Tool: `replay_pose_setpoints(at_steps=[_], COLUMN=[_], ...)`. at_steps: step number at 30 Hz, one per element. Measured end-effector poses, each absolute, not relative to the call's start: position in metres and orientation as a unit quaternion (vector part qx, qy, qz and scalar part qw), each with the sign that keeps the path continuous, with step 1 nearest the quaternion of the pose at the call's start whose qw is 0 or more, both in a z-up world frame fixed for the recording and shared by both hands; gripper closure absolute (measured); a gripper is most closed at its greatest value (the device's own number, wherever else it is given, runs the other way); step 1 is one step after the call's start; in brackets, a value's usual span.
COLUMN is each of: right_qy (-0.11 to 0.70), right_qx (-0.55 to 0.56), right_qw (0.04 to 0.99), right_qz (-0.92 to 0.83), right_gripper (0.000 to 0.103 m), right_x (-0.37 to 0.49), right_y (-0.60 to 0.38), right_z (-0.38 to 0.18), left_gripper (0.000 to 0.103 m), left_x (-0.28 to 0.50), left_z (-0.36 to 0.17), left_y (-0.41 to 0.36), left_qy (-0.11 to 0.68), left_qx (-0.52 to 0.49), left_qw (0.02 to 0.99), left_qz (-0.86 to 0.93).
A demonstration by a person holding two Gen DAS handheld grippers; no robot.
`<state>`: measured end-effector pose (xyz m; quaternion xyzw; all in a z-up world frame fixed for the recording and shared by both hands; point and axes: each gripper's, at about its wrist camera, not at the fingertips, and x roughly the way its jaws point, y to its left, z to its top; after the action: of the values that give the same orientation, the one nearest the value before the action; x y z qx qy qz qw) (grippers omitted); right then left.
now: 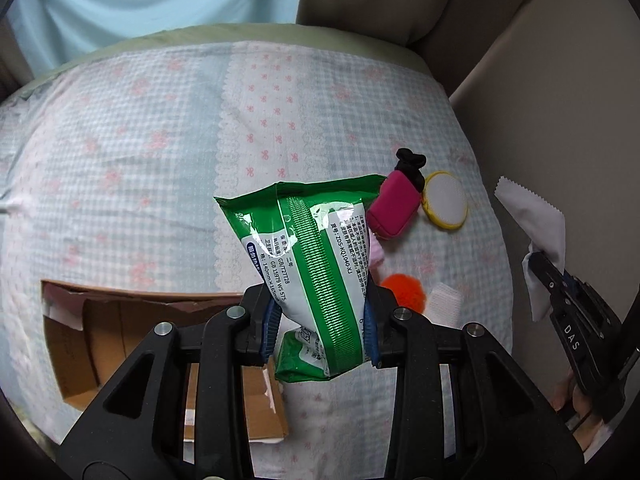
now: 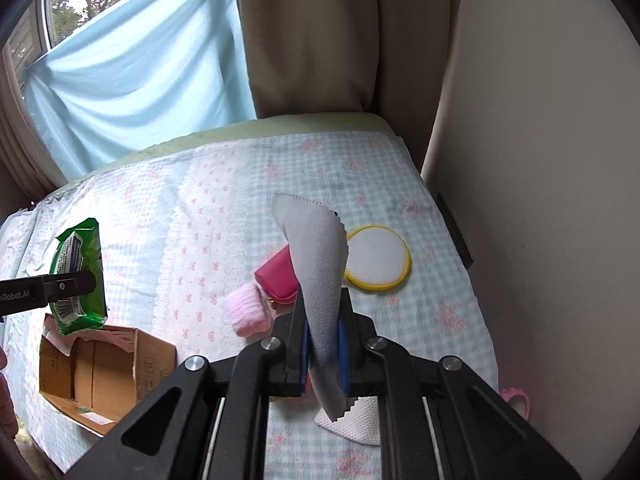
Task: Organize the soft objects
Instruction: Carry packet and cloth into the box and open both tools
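- Your left gripper [image 1: 320, 320] is clamped on the green wipes pack [image 1: 308, 264], held up over the bed above the near-left corner.
- Your right gripper [image 2: 324, 344] is pinched shut on the grey cloth [image 2: 316, 264], lifted clear of the bedspread [image 2: 224, 184].
- The cardboard box [image 2: 104, 376] at the near-left corner looks empty from here, so sorting has barely begun.
- Left on the bed toward the right edge: pink pouch [image 1: 394, 208], yellow-rimmed pad [image 1: 446, 200], orange pompom [image 1: 402, 292], pink fluffy roll [image 2: 248, 314], white woven piece [image 2: 356, 420].
- Light blue sheet [image 2: 132, 80] and beige curtain [image 2: 320, 36] hang behind the bed; a wall runs along the right edge.
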<state>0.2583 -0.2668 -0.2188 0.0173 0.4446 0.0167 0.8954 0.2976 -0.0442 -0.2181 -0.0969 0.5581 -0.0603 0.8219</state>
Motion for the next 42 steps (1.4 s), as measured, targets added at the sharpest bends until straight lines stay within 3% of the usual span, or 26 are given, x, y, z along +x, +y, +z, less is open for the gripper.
replay_pose_setpoints(at_steps=[9,17,27,42], right_qy=[0.436,0.479,0.554,0.631], right_qx=[-0.026,-0.039,-0.048,-0.09], right_qw=[0.894,0.859,0.806,0.739], right_qz=[0.098,0.175,0.205,0.22], right_gripper=[0.092,0.092,0.092,0.092], right_x=[0.217,0.189,0.198,0.244], right_y=[-0.173,-0.062,0.026,0.049], right_z=[-0.169,-0.179,-0.252,-0.368], left_gripper=[0.073,0.073,0.073,0.073], left_x=[0.228,0.19,0.192,0.238], left_z=[-0.173,-0.183,-0.261,-0.37], left_y=[0.032,0.122,0.198,0.194], left_qy=[0.535,0.552,0.606,0.671], left_qx=[-0.126,-0.113,-0.067,-0.026], left_qw=[0.835,0.826,0.792,0.741], left_qz=[-0.022,-0.005,-0.01,-0.017])
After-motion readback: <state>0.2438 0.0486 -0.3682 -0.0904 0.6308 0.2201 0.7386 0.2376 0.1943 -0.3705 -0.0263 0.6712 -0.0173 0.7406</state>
